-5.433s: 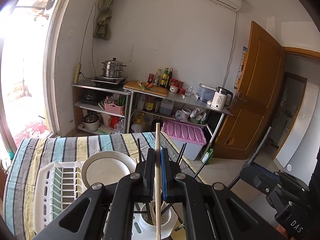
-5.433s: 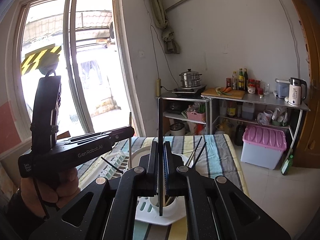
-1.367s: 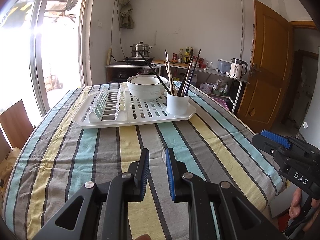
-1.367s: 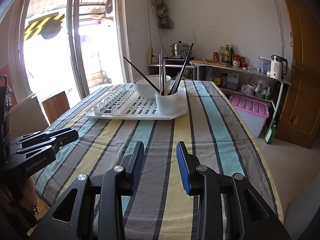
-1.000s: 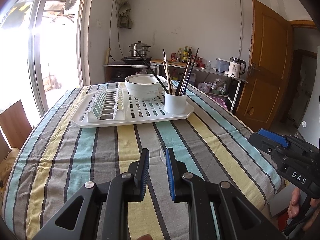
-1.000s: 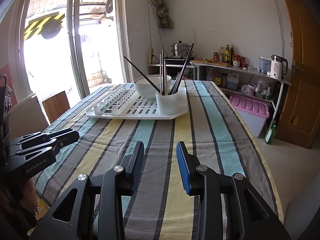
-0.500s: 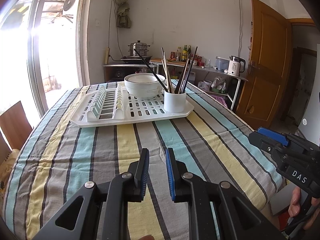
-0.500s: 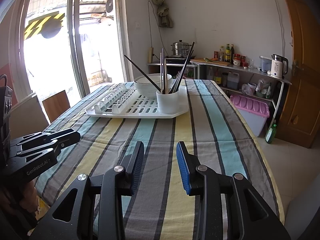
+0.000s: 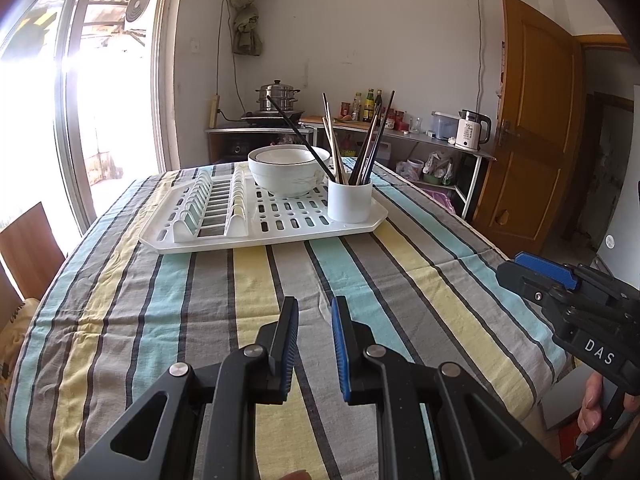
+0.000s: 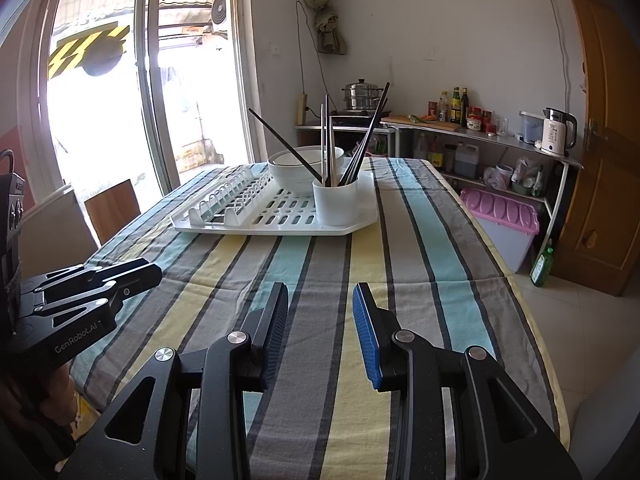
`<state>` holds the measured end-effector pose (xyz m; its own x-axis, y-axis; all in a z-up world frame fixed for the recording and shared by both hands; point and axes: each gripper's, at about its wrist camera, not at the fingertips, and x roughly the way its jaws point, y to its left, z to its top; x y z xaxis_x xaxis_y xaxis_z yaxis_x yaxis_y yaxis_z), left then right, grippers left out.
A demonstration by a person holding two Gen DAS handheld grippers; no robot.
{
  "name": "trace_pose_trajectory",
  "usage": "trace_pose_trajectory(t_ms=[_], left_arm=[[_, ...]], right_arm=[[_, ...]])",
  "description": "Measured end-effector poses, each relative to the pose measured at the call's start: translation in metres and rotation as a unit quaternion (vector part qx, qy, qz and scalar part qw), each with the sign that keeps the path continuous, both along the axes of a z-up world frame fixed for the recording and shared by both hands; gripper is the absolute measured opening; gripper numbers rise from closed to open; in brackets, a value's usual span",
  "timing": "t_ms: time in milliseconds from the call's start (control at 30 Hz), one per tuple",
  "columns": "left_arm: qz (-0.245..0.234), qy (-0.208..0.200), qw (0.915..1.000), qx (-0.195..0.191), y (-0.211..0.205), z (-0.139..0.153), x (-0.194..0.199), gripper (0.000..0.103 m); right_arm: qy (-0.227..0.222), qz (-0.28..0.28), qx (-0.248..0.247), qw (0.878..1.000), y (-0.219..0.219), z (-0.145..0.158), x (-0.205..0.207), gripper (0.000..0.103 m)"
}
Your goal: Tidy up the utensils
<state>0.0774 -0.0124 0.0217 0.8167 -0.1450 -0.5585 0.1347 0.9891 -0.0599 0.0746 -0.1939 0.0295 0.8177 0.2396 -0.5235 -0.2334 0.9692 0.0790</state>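
I see the counter (image 9: 200, 300) covered edge to edge by a striped cloth (image 9: 420, 280) in grey, teal and pale yellow, its bands running away from me toward the far end. Directly on that cloth, toward the far end and roughly centred, sits one white slotted drying tray (image 9: 280, 220), lying flat. The near half of the cloth is lightly wrinkled, and its right edge (image 10: 532, 312) hangs over the counter's side above the tiled floor (image 10: 592, 320).

Both wrist views low over table, sharing the far drying rack (image 9: 264, 220)
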Motion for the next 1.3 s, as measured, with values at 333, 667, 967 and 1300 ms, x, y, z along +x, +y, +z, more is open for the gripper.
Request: trace_pose_trajectory(t_ms=[333, 667, 967, 1300], left_arm=[[0.002, -0.001, 1.0, 0.002, -0.0002, -0.0015, -0.0001, 0.017], [0.002, 0.001, 1.0, 0.002, 0.0001, -0.002, 0.0004, 0.017], [0.015, -0.004, 0.9998, 0.013, -0.0006, -0.0033, -0.0003, 0.017], [0.014, -0.008, 0.9998, 0.008, 0.0006, -0.003, -0.0004, 0.016]], right_arm=[[0.001, 0.0, 0.0, 1.0, 0.0003, -0.0001, 0.0006, 0.035], [0.003, 0.001, 0.0, 1.0, 0.0003, -0.0038, 0.0014, 0.035], [0.004, 0.002, 0.0, 1.0, 0.0002, -0.0045, 0.0013, 0.035], [0.006, 0.002, -0.001, 1.0, 0.0003, -0.004, 0.0019, 0.035]])
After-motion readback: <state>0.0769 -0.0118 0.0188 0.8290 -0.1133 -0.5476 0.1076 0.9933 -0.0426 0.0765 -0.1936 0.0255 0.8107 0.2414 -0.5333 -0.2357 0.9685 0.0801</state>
